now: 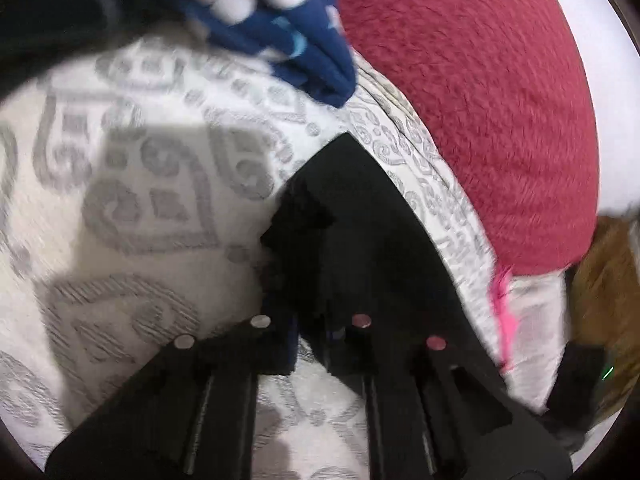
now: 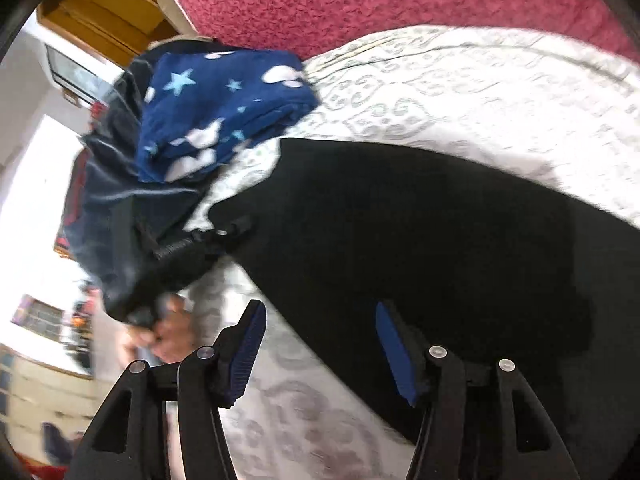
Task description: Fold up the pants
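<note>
Pants [image 2: 400, 232] black (no legible label), left hand-held gripper [image 1: 308, 240] clamped on them, right hand-held gripper [image 2: 320, 320] apart.

Black right gripper [image 2: 320, 344], blue ribbed pads [image 2: 394, 346], silver screws.

White bed cover [image 2: 460, 92] with grey scroll pattern, deep red fleecy blanket [image 2: 360, 0] along its far side, wooden furniture [image 2: 104, 12] in the corner, pale walls [image 2: 32, 168], bright daylight at left, blue star-print cloth [image 2: 224, 108] heaped at the bed's edge
</note>
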{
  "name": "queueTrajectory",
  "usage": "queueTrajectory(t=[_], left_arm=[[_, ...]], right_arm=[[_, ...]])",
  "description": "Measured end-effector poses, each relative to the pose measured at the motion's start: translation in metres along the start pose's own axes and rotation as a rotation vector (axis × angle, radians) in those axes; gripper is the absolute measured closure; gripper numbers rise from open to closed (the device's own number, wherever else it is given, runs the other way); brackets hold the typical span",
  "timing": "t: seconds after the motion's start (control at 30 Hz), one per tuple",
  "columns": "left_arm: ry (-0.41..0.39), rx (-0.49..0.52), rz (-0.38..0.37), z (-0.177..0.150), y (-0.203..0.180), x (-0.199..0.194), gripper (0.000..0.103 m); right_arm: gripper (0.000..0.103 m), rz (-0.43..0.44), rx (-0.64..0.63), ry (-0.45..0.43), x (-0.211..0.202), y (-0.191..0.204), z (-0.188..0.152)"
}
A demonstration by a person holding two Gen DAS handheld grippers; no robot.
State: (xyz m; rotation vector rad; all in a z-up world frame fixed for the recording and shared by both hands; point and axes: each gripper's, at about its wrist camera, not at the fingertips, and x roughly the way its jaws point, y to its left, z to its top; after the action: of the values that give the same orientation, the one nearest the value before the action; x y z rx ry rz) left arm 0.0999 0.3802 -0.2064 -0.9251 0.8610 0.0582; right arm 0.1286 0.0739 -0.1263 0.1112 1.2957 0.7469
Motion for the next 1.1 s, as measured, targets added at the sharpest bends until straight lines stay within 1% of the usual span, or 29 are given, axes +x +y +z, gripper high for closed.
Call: queueTrajectory(t=[0.03,0.07,0.2,0.3,0.53,0.73,0.83,0.9,1.0,1.1], left_arm=[[-0.006,-0.007,-0.006,-0.001,0.000,-0.002,0.094],[-0.022,0.010,0.011,-0.003,-0.004,-0.005,0.094],[-0.068,0.126,0.117,-0.012,-0.029,-0.011,0.096],[-0.105,0.212,0.160,-0.014,-0.051,-0.016,0.096],[-0.148,0.404,0.201,-0.027,-0.111,-0.024,0.096],[-0.153,0.572,0.212,-0.054,-0.160,-0.019,0.096],[-0.155,0.687,0.228,-0.078,-0.194,-0.009,0.096],[-0.153,0.770,0.220,-0.100,-0.219,0.000,0.096],[-0.127,0.948,0.184,-0.157,-0.257,0.016,0.096],[-0.117,1.152,0.166,-0.228,-0.282,0.032,0.096]], right_arm=[[0.044,-0.026,-0.004,-0.002,0.000,-0.001,-0.002],[0.044,-0.037,0.000,-0.005,-0.002,-0.005,-0.004],[0.044,-0.017,0.068,0.005,-0.007,-0.025,-0.012],[0.044,-0.022,0.077,-0.005,-0.014,-0.030,-0.017],[0.044,-0.077,0.082,-0.058,-0.042,-0.041,-0.029],[0.044,-0.095,0.145,-0.105,-0.072,-0.069,-0.049],[0.044,-0.106,0.191,-0.132,-0.091,-0.089,-0.061],[0.044,-0.119,0.226,-0.161,-0.108,-0.105,-0.071],[0.044,-0.131,0.306,-0.195,-0.131,-0.132,-0.089],[0.044,-0.132,0.424,-0.204,-0.146,-0.167,-0.108]])
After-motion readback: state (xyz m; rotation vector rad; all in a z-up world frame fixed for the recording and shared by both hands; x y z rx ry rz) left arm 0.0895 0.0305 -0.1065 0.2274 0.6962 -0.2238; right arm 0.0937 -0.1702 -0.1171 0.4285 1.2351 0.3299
